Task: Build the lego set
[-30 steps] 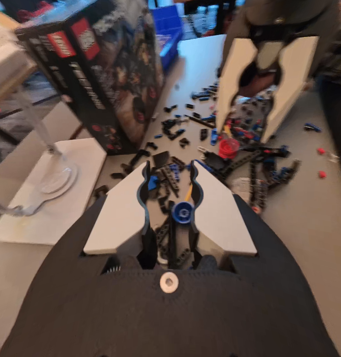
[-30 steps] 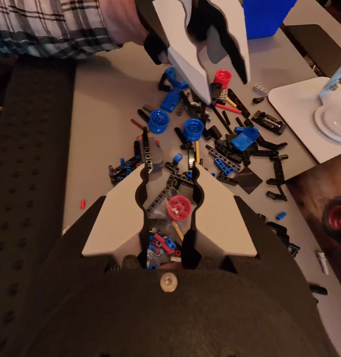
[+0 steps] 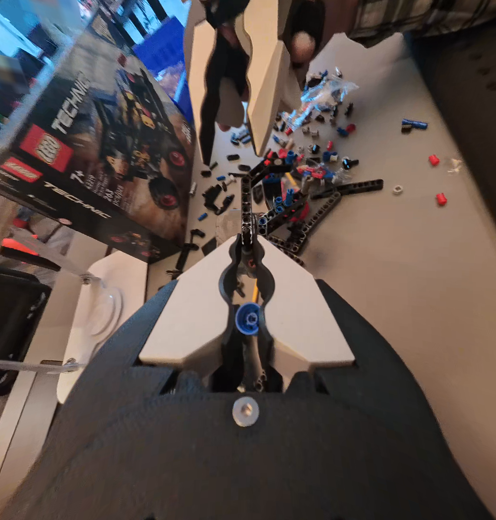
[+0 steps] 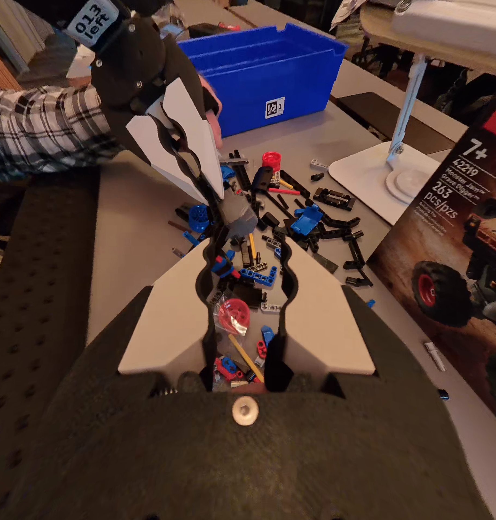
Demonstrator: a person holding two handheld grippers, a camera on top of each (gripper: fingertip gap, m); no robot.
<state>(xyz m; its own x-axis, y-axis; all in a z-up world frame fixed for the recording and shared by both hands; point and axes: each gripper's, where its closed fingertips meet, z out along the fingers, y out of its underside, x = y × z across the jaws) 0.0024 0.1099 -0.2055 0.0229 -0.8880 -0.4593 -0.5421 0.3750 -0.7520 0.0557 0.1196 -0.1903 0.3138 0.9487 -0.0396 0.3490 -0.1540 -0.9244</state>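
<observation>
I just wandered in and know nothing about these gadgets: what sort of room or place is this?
Probably a workroom or lab set up for recording tasks, not a home. Loose toy bricks lie scattered over a plain grey table, a blue storage bin bearing a small square marker stands behind them, and a white stand rests beside the set's box.

The left gripper (image 3: 247, 242) has closed on a black beam (image 3: 245, 202).

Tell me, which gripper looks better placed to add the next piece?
Probably the right gripper: it hangs open over the loose pieces. The left gripper is shut on the black frame, so it likely holds that steady.
</observation>
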